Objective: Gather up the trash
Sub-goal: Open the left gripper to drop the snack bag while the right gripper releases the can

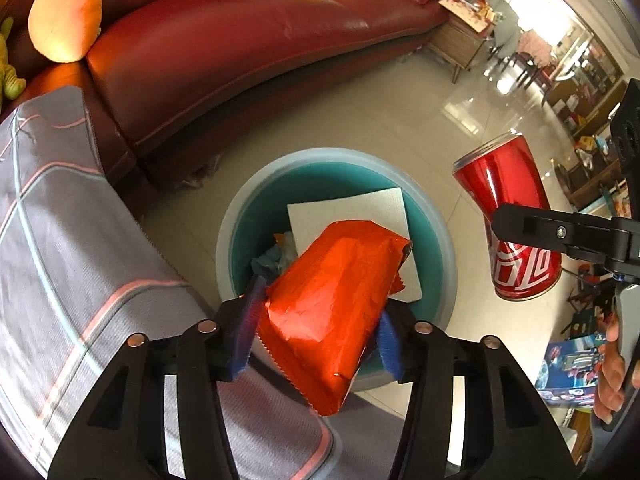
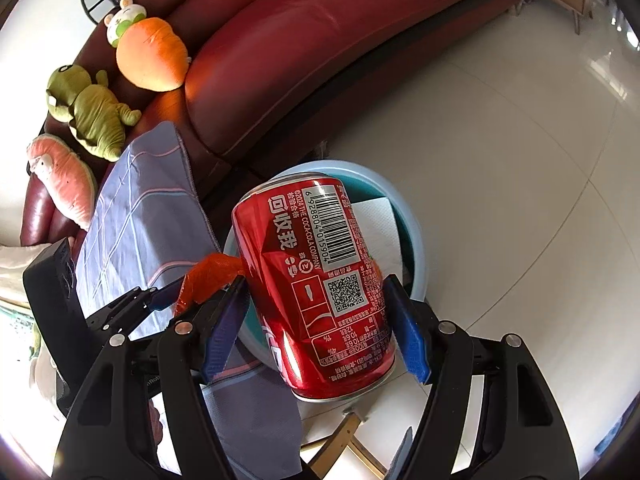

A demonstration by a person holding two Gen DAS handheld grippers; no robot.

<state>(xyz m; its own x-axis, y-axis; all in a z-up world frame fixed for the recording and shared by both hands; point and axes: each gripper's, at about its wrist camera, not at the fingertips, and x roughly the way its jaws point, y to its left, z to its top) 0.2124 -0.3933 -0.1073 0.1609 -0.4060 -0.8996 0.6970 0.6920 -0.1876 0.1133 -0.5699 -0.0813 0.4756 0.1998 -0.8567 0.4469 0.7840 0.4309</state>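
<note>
Above the teal bin [image 1: 240,224] on the pale floor, the left gripper [image 1: 316,332] is hanging with an orange wrapper [image 1: 336,304] between its blue pads, which are standing slightly spread, so a firm pinch cannot be confirmed. Right of it, the right gripper [image 2: 316,316] is pinching a dented red can [image 2: 316,280] over the bin's near rim, tilted. Inside the bin a white paper sheet [image 1: 360,208] is lying on other scraps, while a striped grey cloth [image 1: 60,220] is draping left of it, near the red sofa [image 1: 240,40]
</note>
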